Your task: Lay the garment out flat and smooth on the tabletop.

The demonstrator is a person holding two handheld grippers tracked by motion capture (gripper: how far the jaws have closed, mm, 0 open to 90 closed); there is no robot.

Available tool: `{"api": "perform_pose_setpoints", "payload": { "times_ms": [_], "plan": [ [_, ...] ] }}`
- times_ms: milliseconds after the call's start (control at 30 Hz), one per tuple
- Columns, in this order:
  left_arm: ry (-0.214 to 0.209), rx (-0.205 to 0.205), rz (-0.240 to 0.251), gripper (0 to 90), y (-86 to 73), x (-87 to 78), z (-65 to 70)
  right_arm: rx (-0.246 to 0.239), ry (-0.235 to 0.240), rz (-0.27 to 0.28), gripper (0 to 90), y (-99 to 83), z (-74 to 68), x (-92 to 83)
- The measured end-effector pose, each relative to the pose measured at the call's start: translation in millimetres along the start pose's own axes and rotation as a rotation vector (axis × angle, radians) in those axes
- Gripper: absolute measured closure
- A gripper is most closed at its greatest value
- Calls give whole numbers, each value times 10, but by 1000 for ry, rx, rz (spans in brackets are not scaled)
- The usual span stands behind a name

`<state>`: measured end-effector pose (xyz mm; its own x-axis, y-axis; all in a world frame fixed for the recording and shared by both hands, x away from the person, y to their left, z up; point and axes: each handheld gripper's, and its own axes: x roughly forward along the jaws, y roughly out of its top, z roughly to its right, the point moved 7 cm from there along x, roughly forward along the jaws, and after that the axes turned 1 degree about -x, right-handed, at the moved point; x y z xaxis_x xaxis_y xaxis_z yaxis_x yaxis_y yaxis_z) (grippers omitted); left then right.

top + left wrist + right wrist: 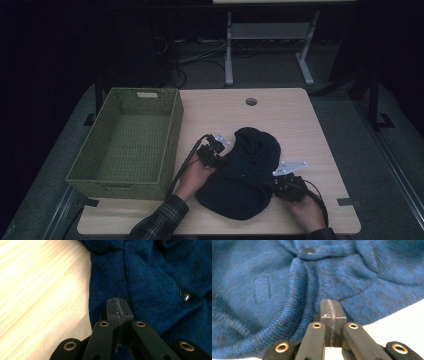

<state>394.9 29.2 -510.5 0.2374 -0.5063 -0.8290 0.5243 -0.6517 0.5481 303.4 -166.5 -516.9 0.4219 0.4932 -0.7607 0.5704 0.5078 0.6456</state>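
Wooden table (300, 125) carries a woven basket (127, 142) and dark knit garment (245, 175)

Basket (127, 142) on table (300, 120) left, garment (242, 175) right of it, near front edge.

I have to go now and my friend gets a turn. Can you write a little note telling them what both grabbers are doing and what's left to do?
Left gripper: jaws closed, at the left edge of the dark blue knit garment; whether it pinches fabric is hard to tell.
Right gripper: jaws closed, at the garment's right edge, same doubt.
The garment lies bunched on the wooden table, snap button showing.
The green woven basket sits to the left, with nothing in it.
Done: both grippers have reached the garment.
Left, probably: tidy or fold it, then lift it into the basket.
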Motion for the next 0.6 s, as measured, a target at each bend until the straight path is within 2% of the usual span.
{"api": "perform_pose_setpoints", "payload": {
  "times_ms": [133, 233, 367, 533, 600],
  "plan": [
    [6, 10, -16, 900, -69, -49, 25, 29, -9, 2, 900, -46, 116, -45],
    [-2, 15, -19, 900, -144, -92, 82, 31, -22, -6, 900, -71, 153, -73],
    [-14, 27, -21, 900, -265, -156, 212, 28, -33, -17, 900, -77, 166, -84],
    [-51, 43, -25, 900, -431, -247, 390, 23, -43, -29, 900, -82, 165, -96],
    [-63, 30, -14, 900, -454, -260, 419, 18, -39, -35, 900, -80, 156, -97]
  ]
}}
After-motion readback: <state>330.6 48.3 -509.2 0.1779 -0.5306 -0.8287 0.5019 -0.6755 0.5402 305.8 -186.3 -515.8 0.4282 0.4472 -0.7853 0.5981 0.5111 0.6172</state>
